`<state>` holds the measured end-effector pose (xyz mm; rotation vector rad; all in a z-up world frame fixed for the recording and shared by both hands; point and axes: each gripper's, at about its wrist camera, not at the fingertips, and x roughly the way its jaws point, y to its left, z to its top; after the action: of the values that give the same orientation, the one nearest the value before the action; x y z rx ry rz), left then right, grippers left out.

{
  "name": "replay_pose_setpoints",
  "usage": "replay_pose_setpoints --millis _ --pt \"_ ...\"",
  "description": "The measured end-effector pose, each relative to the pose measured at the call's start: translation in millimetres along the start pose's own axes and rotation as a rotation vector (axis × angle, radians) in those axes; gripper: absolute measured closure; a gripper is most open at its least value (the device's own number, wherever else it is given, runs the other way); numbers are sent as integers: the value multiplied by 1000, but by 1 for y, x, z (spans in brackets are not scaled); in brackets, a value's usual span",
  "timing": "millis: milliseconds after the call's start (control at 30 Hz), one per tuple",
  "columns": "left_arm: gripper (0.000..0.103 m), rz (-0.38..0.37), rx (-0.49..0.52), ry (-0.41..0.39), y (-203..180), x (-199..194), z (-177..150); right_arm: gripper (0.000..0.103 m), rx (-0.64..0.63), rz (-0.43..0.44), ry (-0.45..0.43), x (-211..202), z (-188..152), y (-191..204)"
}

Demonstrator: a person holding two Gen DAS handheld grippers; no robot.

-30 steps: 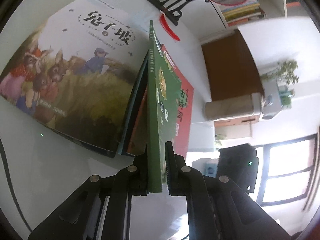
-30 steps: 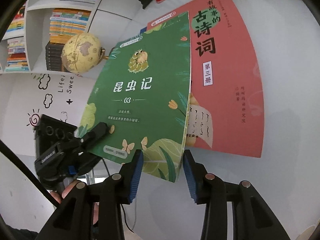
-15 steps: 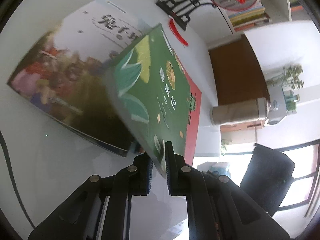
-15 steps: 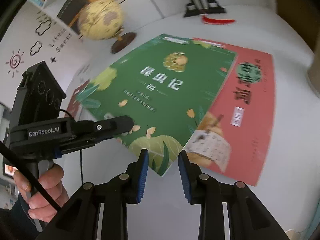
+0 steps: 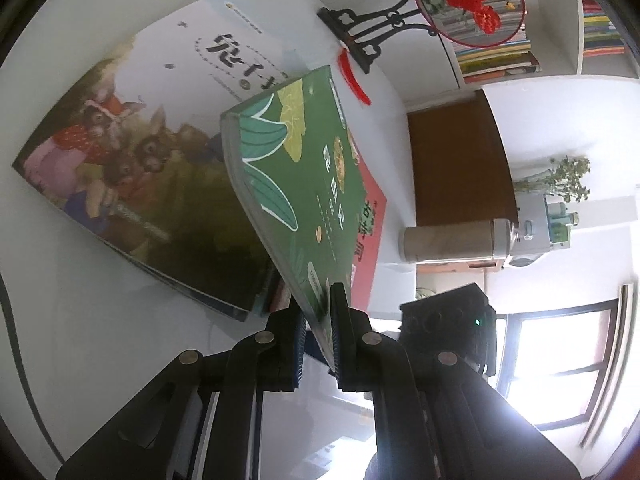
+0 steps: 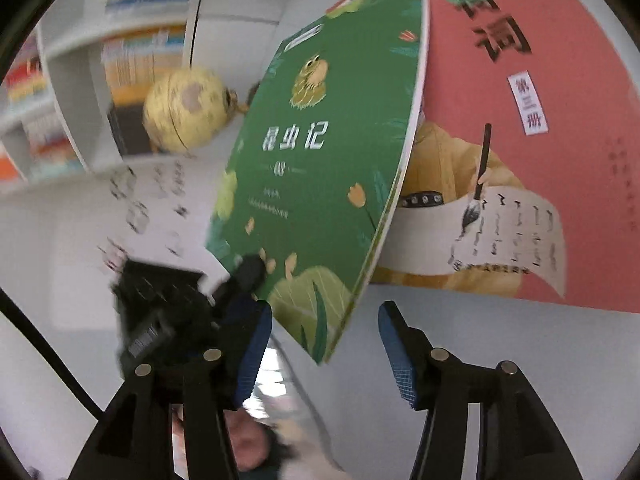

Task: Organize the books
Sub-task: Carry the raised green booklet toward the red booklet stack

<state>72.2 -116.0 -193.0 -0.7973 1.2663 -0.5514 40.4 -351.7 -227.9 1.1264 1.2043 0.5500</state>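
My left gripper (image 5: pixel 318 330) is shut on the near corner of a green book with a frog on its cover (image 5: pixel 304 184) and holds it tilted above the table. The same green book (image 6: pixel 320 168) shows in the right wrist view, with the left gripper (image 6: pixel 244 276) clamped on its lower left corner. My right gripper (image 6: pixel 326 344) is open with its jaws wide apart; the book's lower corner hangs between them without touching. A red poetry book (image 6: pixel 520 140) lies flat beneath; it also shows in the left wrist view (image 5: pixel 370 216). A large rabbit picture book (image 5: pixel 152 168) lies to the left.
A black stand with a round red-flower fan (image 5: pixel 468 0) stands at the table's far edge. A yellow globe (image 6: pixel 184 112) sits by white bookshelves (image 6: pixel 80 80). A cylindrical container (image 5: pixel 448 240) stands on the table's right side. The white table (image 5: pixel 80 320) extends toward me.
My right gripper has opened wide and let go of the green book's edge. My left gripper keeps hold and the book has tilted from upright toward flat. The right view has swung.
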Motion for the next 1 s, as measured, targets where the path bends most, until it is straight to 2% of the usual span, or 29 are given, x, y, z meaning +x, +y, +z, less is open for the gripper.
replay_pose_setpoints --millis 67,133,167,200,233,300,433,600,767,867,1000 --pt "95 5 10 11 -3 3 -1 49 34 68 -31 -3 3 -4" --pt "95 20 19 7 -4 4 -1 51 62 98 -66 -12 3 -7" --pt "94 26 20 -1 -3 2 0 57 68 105 -81 -13 3 -7" --pt "94 29 17 0 -2 1 1 74 68 99 -91 -14 2 -6" --pt "94 24 12 9 0 2 2 86 66 78 -94 -15 2 -6" --pt "91 50 27 15 1 3 0 89 63 79 -104 -19 -1 -6" --pt "82 128 60 0 3 4 -7 90 -60 -82 -126 -15 -1 20" --pt "82 124 16 -15 19 -1 -10 91 -200 -225 -121 -18 -9 42" --pt "85 97 -8 -32 26 -2 -12 91 -184 -214 -100 -23 -10 40" --pt "85 102 15 -22 21 -1 -14 91 -172 -193 -107 -26 -9 35" --pt "85 170 94 17 13 -4 -20 91 -167 -196 -116 -25 -7 37"
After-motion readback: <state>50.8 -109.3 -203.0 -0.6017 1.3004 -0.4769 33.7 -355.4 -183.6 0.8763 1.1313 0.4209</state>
